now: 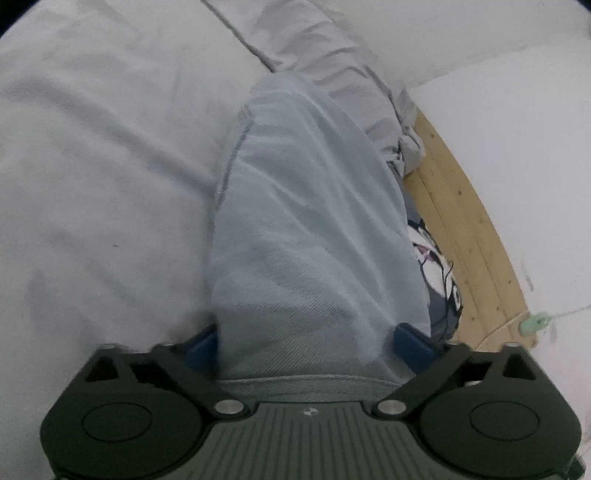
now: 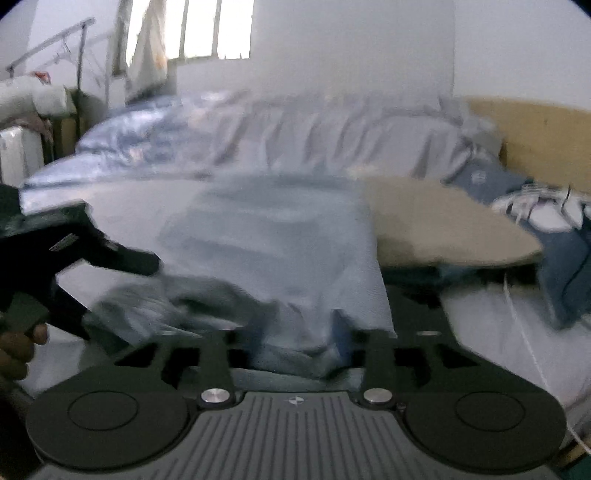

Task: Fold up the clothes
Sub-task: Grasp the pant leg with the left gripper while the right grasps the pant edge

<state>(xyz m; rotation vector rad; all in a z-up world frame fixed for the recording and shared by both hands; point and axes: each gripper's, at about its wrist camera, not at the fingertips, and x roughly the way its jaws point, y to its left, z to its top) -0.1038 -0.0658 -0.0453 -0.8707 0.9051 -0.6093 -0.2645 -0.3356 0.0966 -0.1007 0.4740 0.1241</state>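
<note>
Lying lengthwise near the bed's [image 1: 92,155] wooden edge: pale blue jeans [image 1: 314,229].
Left tool [image 1: 317,341]: jaws spread, cloth between, pads apparently not pressing.
Right tool [image 2: 295,341]: part-spread, cloth bunched between; grip uncertain.
Advice: pinch both on one hem, keep the edge taut, fold evenly.

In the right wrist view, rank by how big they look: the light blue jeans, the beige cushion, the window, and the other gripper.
Largest to smallest, as they appear:
1. light blue jeans, though closest to the camera
2. beige cushion
3. left gripper and window: look about alike, and the gripper is cut off by the frame edge, so unranked.
</note>
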